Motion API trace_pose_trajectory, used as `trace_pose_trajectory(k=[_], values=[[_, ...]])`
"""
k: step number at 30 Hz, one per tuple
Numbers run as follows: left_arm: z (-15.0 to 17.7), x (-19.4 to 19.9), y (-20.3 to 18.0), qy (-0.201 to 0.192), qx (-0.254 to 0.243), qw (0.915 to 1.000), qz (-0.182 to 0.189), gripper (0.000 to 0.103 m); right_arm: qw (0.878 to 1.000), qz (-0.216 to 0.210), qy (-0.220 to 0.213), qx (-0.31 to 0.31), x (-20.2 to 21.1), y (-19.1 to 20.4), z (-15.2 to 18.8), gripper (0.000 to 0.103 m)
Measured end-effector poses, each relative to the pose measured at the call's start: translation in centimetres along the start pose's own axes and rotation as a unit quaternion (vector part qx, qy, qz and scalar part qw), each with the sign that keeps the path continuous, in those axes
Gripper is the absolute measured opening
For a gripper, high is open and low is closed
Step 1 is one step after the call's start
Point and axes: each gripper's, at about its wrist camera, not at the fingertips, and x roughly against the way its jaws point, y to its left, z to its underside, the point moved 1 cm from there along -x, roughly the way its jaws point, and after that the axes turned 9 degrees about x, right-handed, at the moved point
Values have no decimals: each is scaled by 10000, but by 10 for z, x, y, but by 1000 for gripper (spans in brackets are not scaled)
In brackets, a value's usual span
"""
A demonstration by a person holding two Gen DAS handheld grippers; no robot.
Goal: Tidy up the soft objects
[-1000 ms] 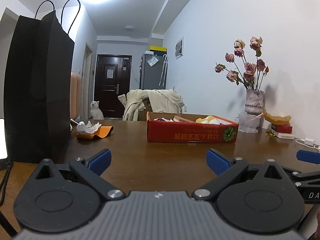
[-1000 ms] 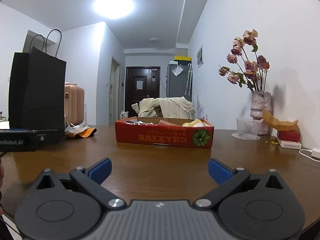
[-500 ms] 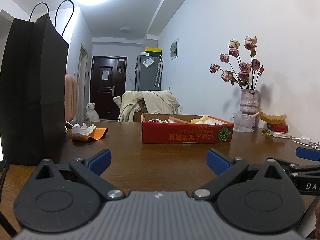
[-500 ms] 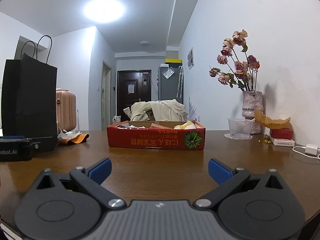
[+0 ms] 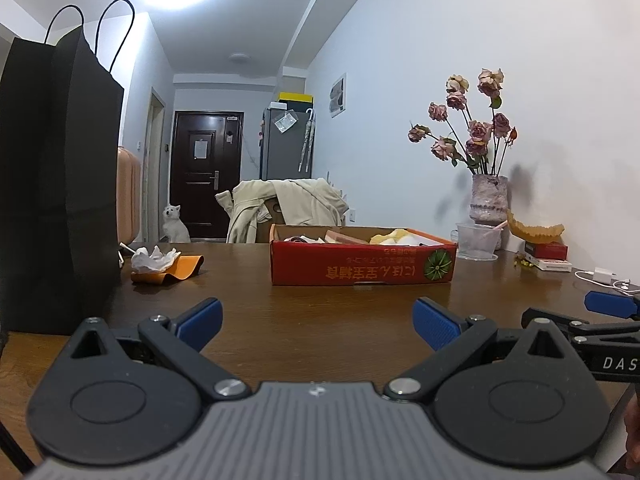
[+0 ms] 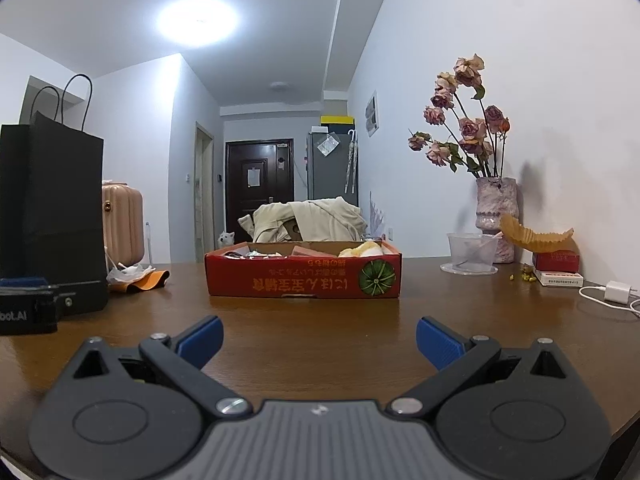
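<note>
A red cardboard box (image 5: 362, 266) (image 6: 303, 274) sits on the brown table (image 5: 320, 320) (image 6: 320, 320), holding a yellow soft item (image 5: 390, 237) (image 6: 362, 249) and other things I cannot make out. My left gripper (image 5: 318, 318) is open and empty, low over the near table, well short of the box. My right gripper (image 6: 319, 336) is also open and empty, facing the box from the front; it also shows at the right edge of the left wrist view (image 5: 610, 304). An orange cloth (image 5: 176, 270) (image 6: 140, 282) with crumpled white tissue (image 5: 154, 258) lies left of the box.
A tall black paper bag (image 5: 56, 184) (image 6: 52, 216) stands at the left. A vase of dried roses (image 5: 488, 200) (image 6: 496, 216), a clear plastic cup (image 5: 478, 240) (image 6: 472, 252), a small red box (image 6: 556, 262) and a white charger (image 6: 618, 292) stand at the right by the wall.
Both grippers have tilted and shifted slightly, so the box sits a little lower and left in both views. Both stay open and empty.
</note>
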Motion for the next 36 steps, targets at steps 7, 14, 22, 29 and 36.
trace_pose_trajectory(k=[7,14,22,29,36], values=[[-1,1,-2,-3,-47,10000,52,103,10000,31,-26,-28,0,-2,-1,103],[1,0,-3,37,-72,9999,65,103,10000,56,-37,-52,1,-2,0,103],[0,1,-4,16,-93,9999,81,103,9999,93,-58,-80,0,-2,1,103],[-1,1,-5,24,-106,9999,105,103,9999,116,-75,-83,1,-1,1,103],[-1,1,-7,45,-132,9998,133,103,9998,165,-71,-125,1,-3,1,103]])
